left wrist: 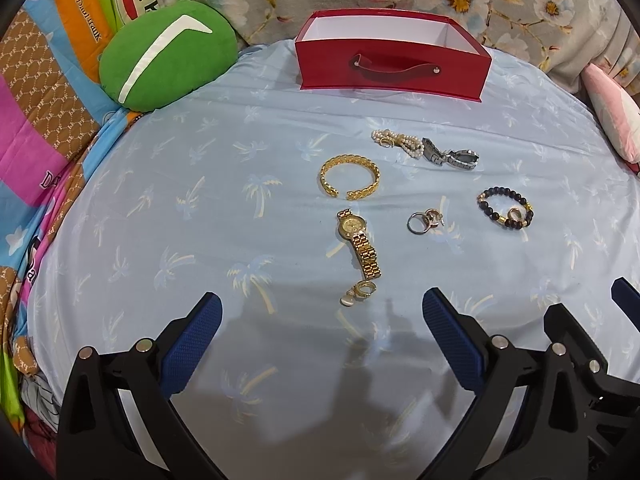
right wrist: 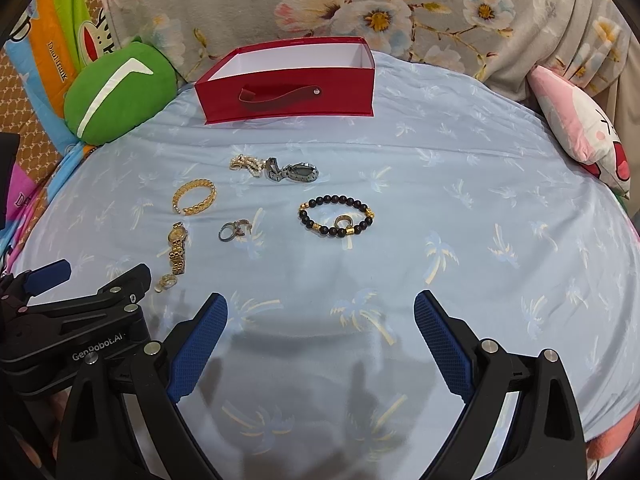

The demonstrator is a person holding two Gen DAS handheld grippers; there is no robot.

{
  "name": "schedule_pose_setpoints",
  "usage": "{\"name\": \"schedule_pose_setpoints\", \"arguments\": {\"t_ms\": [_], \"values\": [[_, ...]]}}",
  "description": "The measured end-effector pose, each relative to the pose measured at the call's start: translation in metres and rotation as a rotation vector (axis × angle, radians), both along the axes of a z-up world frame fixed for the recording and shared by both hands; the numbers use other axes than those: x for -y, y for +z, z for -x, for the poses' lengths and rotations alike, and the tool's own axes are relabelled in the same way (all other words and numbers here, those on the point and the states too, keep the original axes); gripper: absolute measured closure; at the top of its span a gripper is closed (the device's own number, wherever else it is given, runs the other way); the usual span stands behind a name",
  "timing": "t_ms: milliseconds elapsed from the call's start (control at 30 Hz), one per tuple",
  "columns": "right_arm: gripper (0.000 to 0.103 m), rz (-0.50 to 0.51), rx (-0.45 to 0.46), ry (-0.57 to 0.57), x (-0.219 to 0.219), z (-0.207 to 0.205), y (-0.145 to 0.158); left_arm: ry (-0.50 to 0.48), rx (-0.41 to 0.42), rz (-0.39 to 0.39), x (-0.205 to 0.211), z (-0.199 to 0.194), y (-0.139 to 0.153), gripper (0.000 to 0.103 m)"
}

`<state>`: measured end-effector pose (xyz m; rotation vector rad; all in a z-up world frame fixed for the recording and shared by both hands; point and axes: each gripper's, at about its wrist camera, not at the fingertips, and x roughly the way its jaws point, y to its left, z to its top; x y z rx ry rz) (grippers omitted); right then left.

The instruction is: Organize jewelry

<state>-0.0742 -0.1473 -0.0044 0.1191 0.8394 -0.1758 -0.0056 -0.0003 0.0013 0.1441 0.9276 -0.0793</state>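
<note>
The bed, under a pale blue sheet printed with palm trees [left wrist: 168, 208], is the work surface; the cloth is soft and lightly creased, so small metal pieces sit in it without rolling. Along the far edge lie a grey floral quilt [right wrist: 360, 4], a round green plush cushion [left wrist: 164, 64] at far left and a pink plush pillow [right wrist: 576, 124] at far right.

The open red cardboard box with a strap handle [left wrist: 394, 68] stands far centre, its white inside bare; it looks like the place meant for the jewelry, none of which is in it yet.

The pieces are spread apart, probably so each can be picked singly. Far centre, a cream pearl strand [left wrist: 396, 142] touches a grey metal link watch [left wrist: 452, 156]. Right of centre lies a dark round-bead bracelet with gold spacers [right wrist: 336, 218], with a small gold ring [right wrist: 344, 221] on or against its near side. Left of it is an open gold leaf-pattern cuff [left wrist: 350, 178]; nearer, a gold link watch [left wrist: 358, 242], then 2 small interlocked rings [left wrist: 424, 220], and nearest a gold hoop pendant with a pale stone [left wrist: 360, 292].

The left gripper [left wrist: 322, 334] and right gripper [right wrist: 320, 334] hover low at the near edge, side by side, each with its blue textured fingers [right wrist: 200, 344] spread wide and nothing between them. The pendant lies just beyond the left gripper.
</note>
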Motion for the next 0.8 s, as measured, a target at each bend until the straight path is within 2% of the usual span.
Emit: {"name": "schedule_pose_setpoints", "arguments": {"t_ms": [800], "values": [[0.010, -0.001, -0.007, -0.003, -0.0022, -0.0005, -0.0051, 0.010, -0.011, -0.007, -0.0026, -0.0025, -0.0069, 0.005]]}}
